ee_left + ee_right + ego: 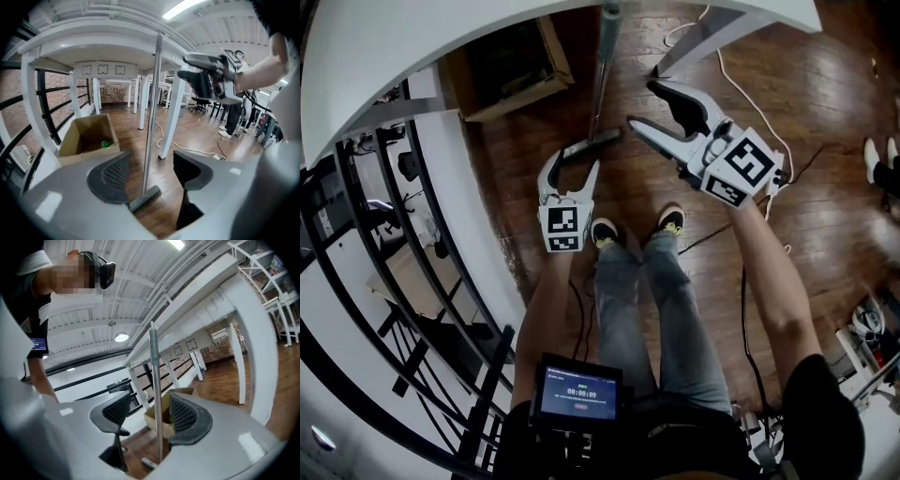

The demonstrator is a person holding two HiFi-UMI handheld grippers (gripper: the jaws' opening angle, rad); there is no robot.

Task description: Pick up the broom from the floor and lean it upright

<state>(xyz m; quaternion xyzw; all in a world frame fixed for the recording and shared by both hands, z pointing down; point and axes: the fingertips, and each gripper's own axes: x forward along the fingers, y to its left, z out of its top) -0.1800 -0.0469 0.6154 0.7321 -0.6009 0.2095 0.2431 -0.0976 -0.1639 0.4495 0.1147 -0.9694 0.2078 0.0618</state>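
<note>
The broom [600,84] stands upright, its grey handle leaning against the white table's edge [375,47] and its brush head [592,142] on the wooden floor. My left gripper [572,161] is open just short of the brush head, not touching it. In the left gripper view the handle [151,126] shows in the gap beyond the pads [116,172]. My right gripper [644,105] is open too, a little right of the handle and apart from it. The handle [155,394] rises between its spread pads [183,414] in the right gripper view, untouched.
An open cardboard box [516,66] with a green thing [105,144] in it sits under the table, left of the broom. A white table leg [698,37] and a white cable [750,103] lie to the right. A black railing [394,281] runs along the left.
</note>
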